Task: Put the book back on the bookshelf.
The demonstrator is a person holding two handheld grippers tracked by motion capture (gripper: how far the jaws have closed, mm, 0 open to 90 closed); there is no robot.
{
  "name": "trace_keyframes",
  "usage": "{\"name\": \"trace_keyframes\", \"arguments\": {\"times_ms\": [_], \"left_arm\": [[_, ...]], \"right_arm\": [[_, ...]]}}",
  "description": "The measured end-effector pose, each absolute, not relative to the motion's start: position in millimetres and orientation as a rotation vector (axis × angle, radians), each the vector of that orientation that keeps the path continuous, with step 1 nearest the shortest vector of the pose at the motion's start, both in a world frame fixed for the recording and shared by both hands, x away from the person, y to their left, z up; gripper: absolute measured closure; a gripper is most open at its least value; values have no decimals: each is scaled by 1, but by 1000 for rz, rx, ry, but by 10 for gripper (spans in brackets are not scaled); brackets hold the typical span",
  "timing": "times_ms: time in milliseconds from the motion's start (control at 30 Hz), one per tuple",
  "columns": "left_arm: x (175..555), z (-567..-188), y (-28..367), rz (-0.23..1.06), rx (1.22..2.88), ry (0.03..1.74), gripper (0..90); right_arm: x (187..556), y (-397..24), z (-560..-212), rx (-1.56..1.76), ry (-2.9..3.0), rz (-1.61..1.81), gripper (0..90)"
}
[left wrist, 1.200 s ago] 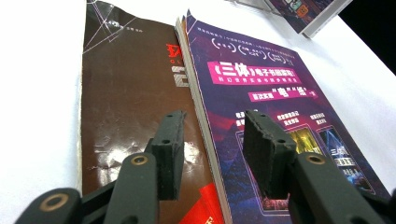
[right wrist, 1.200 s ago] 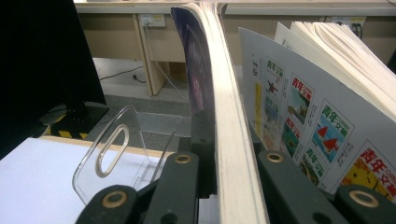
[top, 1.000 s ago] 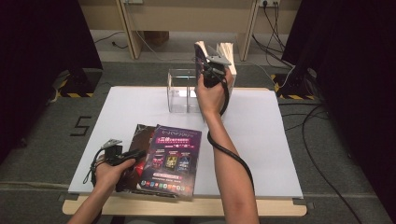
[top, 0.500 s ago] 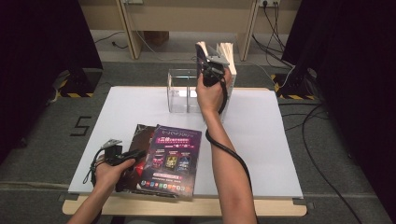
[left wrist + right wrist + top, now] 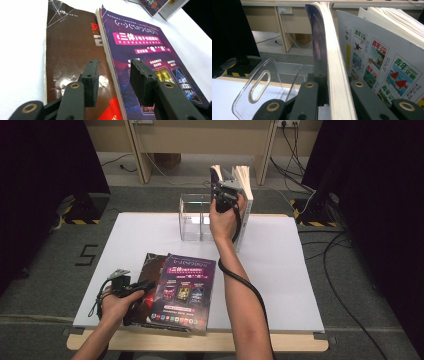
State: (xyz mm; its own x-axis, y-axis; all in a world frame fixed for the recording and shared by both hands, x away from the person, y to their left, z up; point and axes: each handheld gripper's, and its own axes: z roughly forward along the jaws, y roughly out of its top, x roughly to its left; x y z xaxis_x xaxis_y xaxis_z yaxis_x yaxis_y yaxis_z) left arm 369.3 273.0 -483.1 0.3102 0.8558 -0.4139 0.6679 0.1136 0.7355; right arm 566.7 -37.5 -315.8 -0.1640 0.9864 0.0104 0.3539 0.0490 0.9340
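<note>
High view: right gripper (image 5: 223,195) is raised over the far part of the white surface (image 5: 280,270), at about 12 o'clock from the surface centre. Its jaws are clamped on a thick magazine (image 5: 217,176) held upright, spine edge down. The right gripper view confirms this: both black jaws press on the two faces of the magazine (image 5: 329,50), page block facing the camera, dark purple cover on the left face.

A second book with a white cover (image 5: 244,205) stands just beside it at 3 o'clock, its pages fanned open at the top; it reaches down to the surface. In the right gripper view that white cover (image 5: 377,60) bears rows of small coloured pictures with green lettering. Whether the two touch, I cannot tell.

The clear acrylic holder (image 5: 195,217) stands on the surface at 9 o'clock of the right gripper, just beside it. Its divider with the oval slot (image 5: 258,86) shows low left in the right gripper view.

Left gripper (image 5: 131,290) is low at the near left, about 7 o'clock of the surface centre. Jaws partly open, gripping nothing; in the left gripper view (image 5: 113,80) they hover over the seam where the purple magazine (image 5: 147,50) overlaps the brown magazine (image 5: 72,50). Both lie flat, purple one on top, at 6 o'clock on the surface (image 5: 185,290).
</note>
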Motion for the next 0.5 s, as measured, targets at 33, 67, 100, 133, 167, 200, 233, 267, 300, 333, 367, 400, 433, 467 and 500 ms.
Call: {"name": "trace_keyframes", "arguments": {"times_ms": [33, 67, 100, 133, 167, 200, 233, 267, 300, 333, 367, 400, 433, 467, 500], "left_arm": [[369, -483, 273, 244, 1614, 1417, 580], [369, -483, 273, 244, 1613, 1417, 580], [369, -483, 272, 244, 1613, 1417, 580], [369, -483, 272, 245, 1614, 1415, 580], [368, -483, 273, 245, 1613, 1416, 579], [368, -483, 273, 245, 1614, 1416, 579], [368, -483, 273, 246, 1614, 1416, 579], [368, -482, 273, 245, 1614, 1416, 579], [368, -482, 273, 245, 1613, 1416, 579], [368, -482, 273, 246, 1613, 1416, 579], [368, -482, 273, 246, 1613, 1416, 579], [368, -482, 273, 245, 1613, 1416, 579], [368, -482, 273, 245, 1614, 1416, 579], [368, -483, 273, 245, 1614, 1416, 579], [368, -483, 273, 245, 1613, 1417, 579]], "right_arm": [[566, -37, -315, 1375, 1622, 1109, 826], [566, -37, -314, 1378, 1625, 1108, 825], [565, -36, -314, 1382, 1628, 1105, 824], [565, -36, -314, 1381, 1633, 1101, 821], [564, -36, -313, 1384, 1636, 1101, 817], [563, -36, -313, 1395, 1636, 1106, 810], [562, -36, -312, 1386, 1645, 1096, 804], [561, -36, -310, 1387, 1648, 1095, 796], [559, -36, -309, 1394, 1654, 1100, 788], [558, -37, -308, 1394, 1660, 1104, 787], [557, -37, -307, 1394, 1657, 1106, 784], [556, -37, -306, 1399, 1664, 1098, 781], [555, -38, -305, 1403, 1673, 1105, 780], [555, -39, -305, 1406, 1673, 1099, 779], [555, -40, -305, 1411, 1681, 1096, 779]]}}
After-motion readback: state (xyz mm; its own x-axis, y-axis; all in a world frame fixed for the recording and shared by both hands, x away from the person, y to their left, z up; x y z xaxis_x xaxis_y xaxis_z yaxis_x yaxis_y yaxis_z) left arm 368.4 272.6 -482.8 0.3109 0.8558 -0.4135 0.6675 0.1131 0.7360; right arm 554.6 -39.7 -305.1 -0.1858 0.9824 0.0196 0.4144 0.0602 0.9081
